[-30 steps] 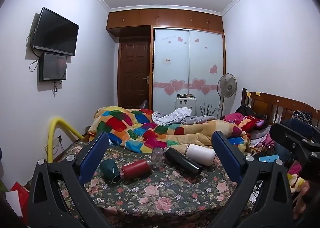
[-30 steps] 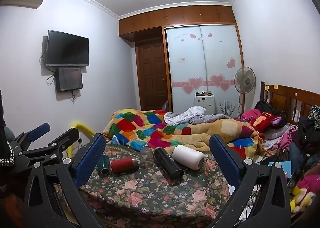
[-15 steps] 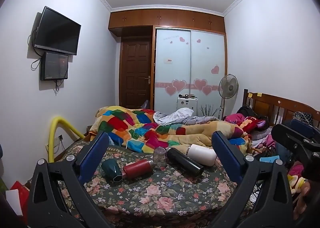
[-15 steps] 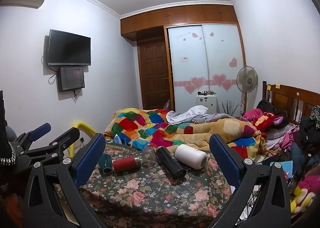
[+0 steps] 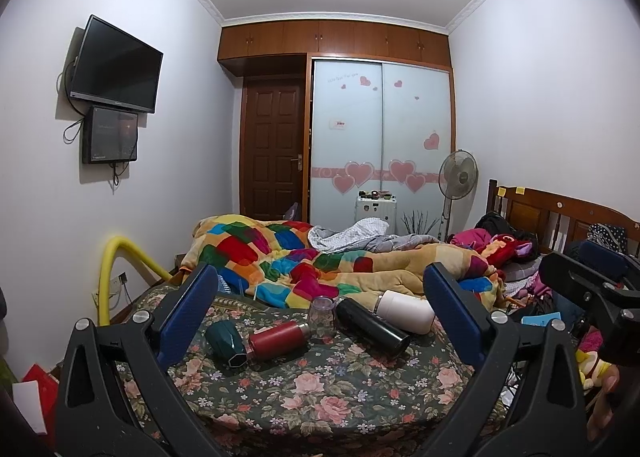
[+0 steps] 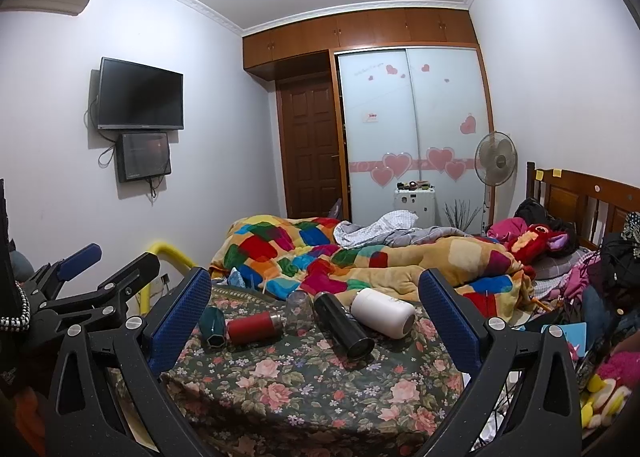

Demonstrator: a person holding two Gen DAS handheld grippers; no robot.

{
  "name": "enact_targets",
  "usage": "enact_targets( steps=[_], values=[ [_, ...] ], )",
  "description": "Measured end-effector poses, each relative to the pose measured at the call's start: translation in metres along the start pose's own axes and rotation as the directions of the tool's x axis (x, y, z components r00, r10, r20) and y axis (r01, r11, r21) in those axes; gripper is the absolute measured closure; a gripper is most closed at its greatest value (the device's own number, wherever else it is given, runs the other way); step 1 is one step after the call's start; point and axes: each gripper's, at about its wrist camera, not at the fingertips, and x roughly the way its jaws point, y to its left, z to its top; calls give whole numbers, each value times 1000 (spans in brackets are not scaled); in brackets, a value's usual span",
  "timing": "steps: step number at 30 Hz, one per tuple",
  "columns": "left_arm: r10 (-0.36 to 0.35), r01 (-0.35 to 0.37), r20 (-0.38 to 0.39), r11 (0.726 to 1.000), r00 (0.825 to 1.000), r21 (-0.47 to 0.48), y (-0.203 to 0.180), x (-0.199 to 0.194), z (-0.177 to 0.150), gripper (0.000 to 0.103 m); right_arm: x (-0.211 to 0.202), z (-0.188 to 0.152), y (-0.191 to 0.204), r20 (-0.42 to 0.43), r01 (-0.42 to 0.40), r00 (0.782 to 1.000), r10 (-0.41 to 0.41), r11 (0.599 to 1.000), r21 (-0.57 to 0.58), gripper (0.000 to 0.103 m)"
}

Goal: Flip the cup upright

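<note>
Tongs left (image 5: 320, 321) | spread | tongs right (image 6: 316, 321) | spread | clear cup (image 5: 321, 311) (mouth down)

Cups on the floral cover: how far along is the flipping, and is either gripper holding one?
Nothing looks done yet. The green cup, red flask, black flask and white tumbler lie on their sides; the clear glass stands mouth-down. In hand: nothing; the left gripper and right gripper are open, short of them. Every flip is left.
</note>
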Motion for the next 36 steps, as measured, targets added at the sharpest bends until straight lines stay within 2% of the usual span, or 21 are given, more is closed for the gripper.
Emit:
enact_targets(
  steps=[36],
  values=[
    [13, -13, -2, 1000, 1000, -16, 5, -1, 0, 0, 2, -2, 5, -15, -5, 1000, 5, 1000, 0, 0]
  ],
)
